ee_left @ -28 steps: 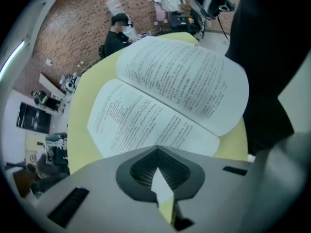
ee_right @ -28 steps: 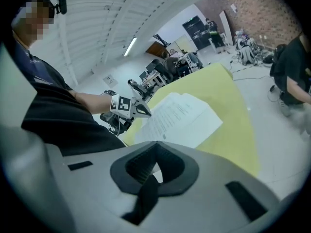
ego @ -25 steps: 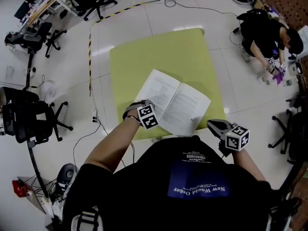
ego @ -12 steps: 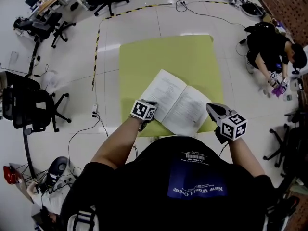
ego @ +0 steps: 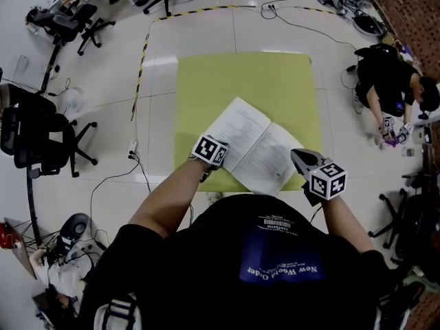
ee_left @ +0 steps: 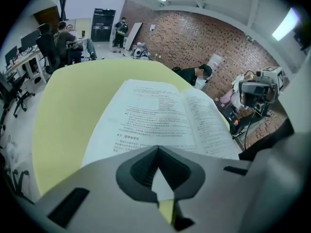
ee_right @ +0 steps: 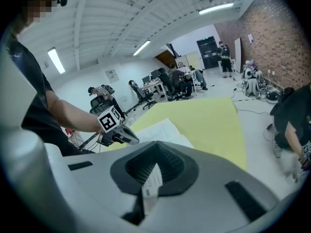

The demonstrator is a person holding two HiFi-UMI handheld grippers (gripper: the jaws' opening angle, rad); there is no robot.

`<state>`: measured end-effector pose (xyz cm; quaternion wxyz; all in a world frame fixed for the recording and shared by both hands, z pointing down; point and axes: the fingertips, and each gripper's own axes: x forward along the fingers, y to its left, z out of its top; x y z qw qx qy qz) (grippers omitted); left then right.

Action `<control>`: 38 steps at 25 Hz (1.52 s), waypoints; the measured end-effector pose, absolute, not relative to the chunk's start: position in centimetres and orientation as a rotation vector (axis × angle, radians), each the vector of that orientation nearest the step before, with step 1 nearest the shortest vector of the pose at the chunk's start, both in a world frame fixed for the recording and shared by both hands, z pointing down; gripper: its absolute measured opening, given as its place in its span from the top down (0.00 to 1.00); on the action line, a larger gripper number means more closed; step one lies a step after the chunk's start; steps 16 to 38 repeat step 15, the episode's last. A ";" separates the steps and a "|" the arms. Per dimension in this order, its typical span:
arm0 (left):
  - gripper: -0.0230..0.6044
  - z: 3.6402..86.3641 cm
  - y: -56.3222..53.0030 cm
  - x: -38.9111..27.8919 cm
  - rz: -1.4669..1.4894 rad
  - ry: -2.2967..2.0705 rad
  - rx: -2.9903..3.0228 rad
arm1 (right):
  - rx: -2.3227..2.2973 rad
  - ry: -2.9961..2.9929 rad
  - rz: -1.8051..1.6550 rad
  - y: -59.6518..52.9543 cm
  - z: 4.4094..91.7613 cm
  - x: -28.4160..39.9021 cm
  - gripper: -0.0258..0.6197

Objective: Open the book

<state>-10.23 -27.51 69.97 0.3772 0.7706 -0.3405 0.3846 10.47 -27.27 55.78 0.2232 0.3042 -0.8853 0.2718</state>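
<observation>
open book [ego: 251,145], shirt [ego: 206,267] reading "new world order"

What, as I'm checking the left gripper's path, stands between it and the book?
Nothing visible does. The left gripper, jaws together, points straight at the open book lying on the yellow table.

Left hand-held gripper [ee_left: 156,148]: jaws closed tip to tip, aimed steeply downward. Right hand-held gripper [ee_right: 154,143]: jaws closed, aimed forward and slightly down. Left forearm [ego: 168,199] and right forearm [ego: 342,218] extend forward, well apart.
</observation>
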 end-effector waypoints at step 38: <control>0.97 70.1 -27.5 -10.0 1.003 -0.867 1.972 | 0.847 -2.435 0.775 -27.1 56.4 11.6 0.98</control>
